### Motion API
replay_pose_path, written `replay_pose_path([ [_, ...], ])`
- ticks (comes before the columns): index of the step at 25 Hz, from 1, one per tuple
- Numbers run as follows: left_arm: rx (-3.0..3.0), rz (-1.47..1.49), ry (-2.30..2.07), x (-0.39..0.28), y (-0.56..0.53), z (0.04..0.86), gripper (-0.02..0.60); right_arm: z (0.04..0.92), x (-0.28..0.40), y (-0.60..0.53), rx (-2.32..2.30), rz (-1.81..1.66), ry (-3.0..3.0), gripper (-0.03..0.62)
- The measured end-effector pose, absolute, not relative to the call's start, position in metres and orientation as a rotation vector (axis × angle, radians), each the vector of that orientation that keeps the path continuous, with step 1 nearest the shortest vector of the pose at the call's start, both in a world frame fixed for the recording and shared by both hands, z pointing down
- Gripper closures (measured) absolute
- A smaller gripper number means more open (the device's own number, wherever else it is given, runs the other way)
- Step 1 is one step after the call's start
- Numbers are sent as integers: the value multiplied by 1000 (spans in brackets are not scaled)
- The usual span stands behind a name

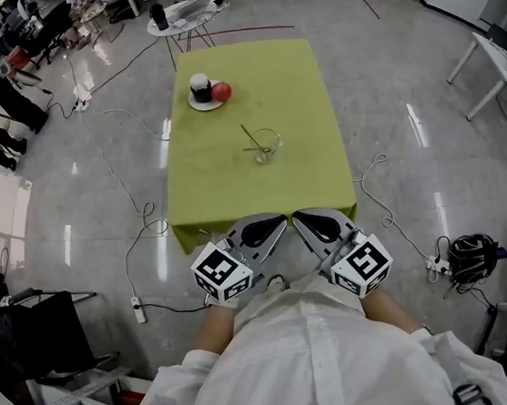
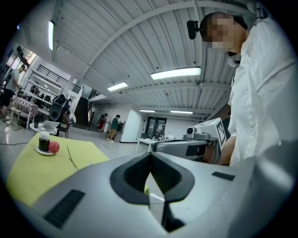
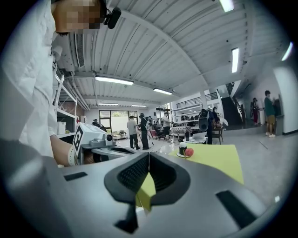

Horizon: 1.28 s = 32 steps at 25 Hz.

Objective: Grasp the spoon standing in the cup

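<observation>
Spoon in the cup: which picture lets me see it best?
The head view. There the spoon leans in the clear cup on the green table, seen from above. The left gripper view shows the spoon only as a thin slanted line. In the right gripper view it is too faint to make out.

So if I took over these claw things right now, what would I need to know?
The left claw is shut and empty.
The right claw is shut and empty.
Both hover side by side at the near edge of the table.
The glass cup stands mid-table with the spoon leaning in it, untouched.
Done: nothing yet.
Left: reach out, open a claw and close it on the spoon's handle.
</observation>
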<state>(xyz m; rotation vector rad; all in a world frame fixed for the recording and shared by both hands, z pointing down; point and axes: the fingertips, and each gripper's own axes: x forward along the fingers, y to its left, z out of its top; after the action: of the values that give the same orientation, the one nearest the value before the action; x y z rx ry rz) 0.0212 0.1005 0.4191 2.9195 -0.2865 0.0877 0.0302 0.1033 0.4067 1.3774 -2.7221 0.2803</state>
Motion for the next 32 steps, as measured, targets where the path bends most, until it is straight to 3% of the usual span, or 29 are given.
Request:
replay_pose_path([
  [19,2884,101,-380,0,83,432,577,418,29,79,1353,168,-2598,586],
  [32,2864,154,-468,5,42,442,577,429,29,28,1218,53,-2539,546],
])
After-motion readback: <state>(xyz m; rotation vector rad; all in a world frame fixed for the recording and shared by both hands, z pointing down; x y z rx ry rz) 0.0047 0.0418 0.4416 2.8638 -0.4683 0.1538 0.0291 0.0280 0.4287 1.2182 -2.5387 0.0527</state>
